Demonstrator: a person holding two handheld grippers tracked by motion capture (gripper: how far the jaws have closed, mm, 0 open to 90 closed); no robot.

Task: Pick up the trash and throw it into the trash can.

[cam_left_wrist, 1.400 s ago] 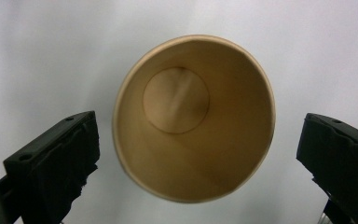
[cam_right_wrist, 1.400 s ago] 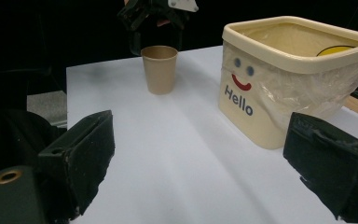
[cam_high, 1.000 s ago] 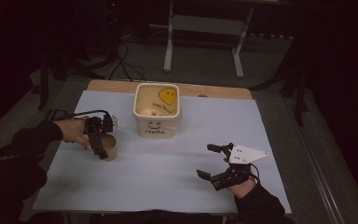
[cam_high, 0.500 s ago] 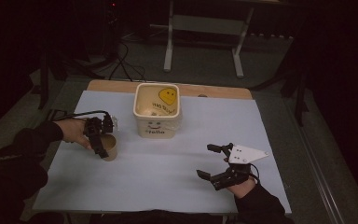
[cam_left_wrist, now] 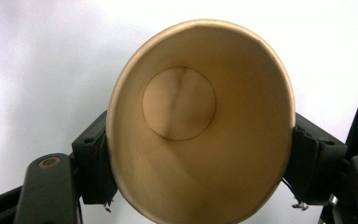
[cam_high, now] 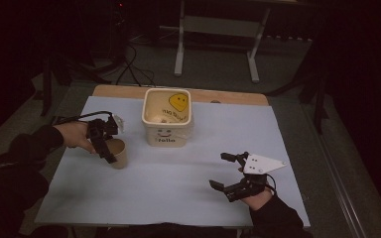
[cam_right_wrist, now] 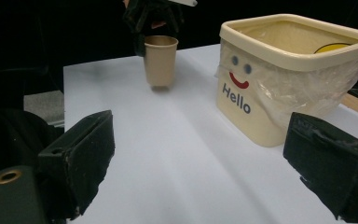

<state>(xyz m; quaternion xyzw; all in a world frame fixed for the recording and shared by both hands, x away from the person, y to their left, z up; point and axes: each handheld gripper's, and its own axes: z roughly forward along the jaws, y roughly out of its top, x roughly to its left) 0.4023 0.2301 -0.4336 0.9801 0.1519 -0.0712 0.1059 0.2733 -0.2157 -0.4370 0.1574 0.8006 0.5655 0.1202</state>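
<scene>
A tan paper cup (cam_high: 119, 155) stands upright at the left of the pale blue table cover (cam_high: 168, 178). My left gripper (cam_high: 110, 151) comes down on it from above, and its jaws have just been closing on the cup. In the left gripper view both pads (cam_left_wrist: 93, 163) press the cup's (cam_left_wrist: 200, 126) rim into an oval, and the cup is empty. From the right gripper view, the cup (cam_right_wrist: 161, 59) hangs under the left gripper (cam_right_wrist: 154, 18). My right gripper (cam_high: 218, 170) rests near the front right, open and empty, its jaws wide apart (cam_right_wrist: 205, 172).
A cream square tub (cam_high: 167, 135) with a smiley face and "Hello" stands at the back middle, with plastic film around it (cam_right_wrist: 284, 70). The table's wooden edge (cam_high: 228, 96) runs behind it. Dark floor and a metal stand (cam_high: 218, 29) lie beyond.
The left gripper's jaws have shut on the cup's rim. The right gripper has stayed where it was.
</scene>
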